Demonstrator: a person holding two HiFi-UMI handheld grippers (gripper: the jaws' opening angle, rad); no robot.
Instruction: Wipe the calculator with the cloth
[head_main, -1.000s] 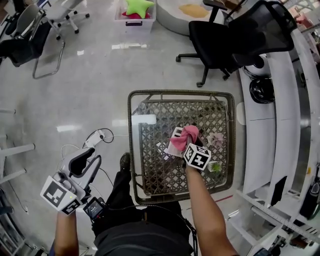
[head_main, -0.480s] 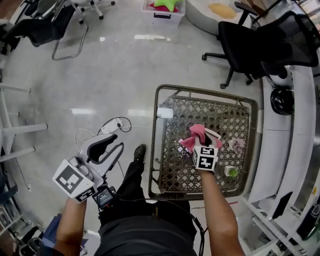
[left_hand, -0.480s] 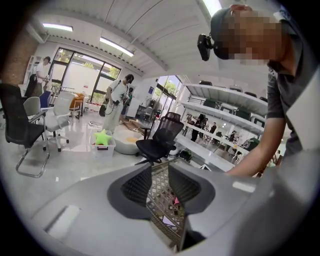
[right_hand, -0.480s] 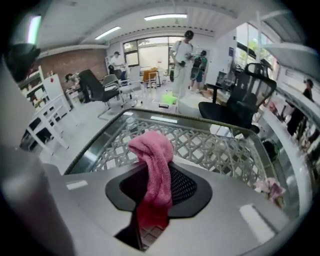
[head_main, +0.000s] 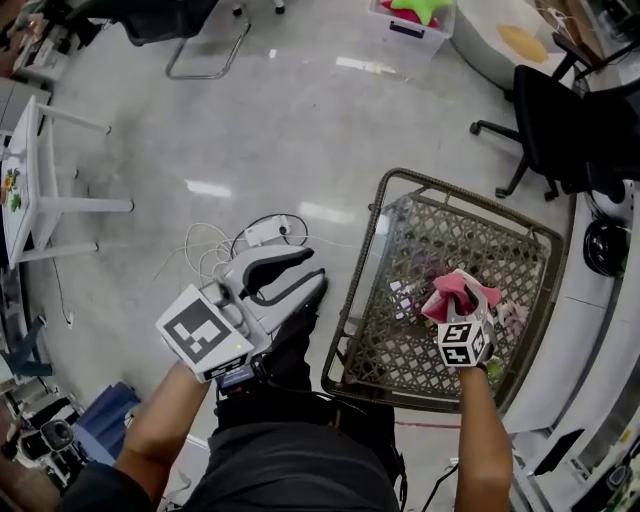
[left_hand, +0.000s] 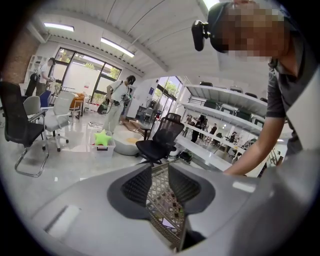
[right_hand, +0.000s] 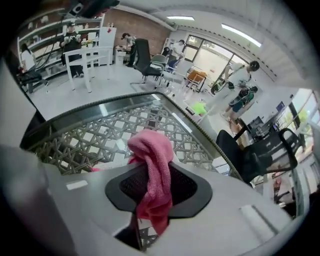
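My right gripper is over the wicker, glass-topped table, shut on a pink cloth. In the right gripper view the cloth drapes out from between the jaws and hangs down over them. A pale flat thing, probably the calculator, lies on the table just left of the cloth; too little of it shows to be sure. My left gripper hangs over the floor left of the table. Its jaws stand apart with nothing between them, as the left gripper also shows in its own view.
A black office chair stands behind the table. White cables and a power strip lie on the floor near my left gripper. White shelving runs along the right, and a white table stands at the left. Small items sit at the table's right side.
The right gripper has rolled on its wrist with the pink cloth and shifted a little across the table. The head view has swung left. The left gripper has stayed beside the table.
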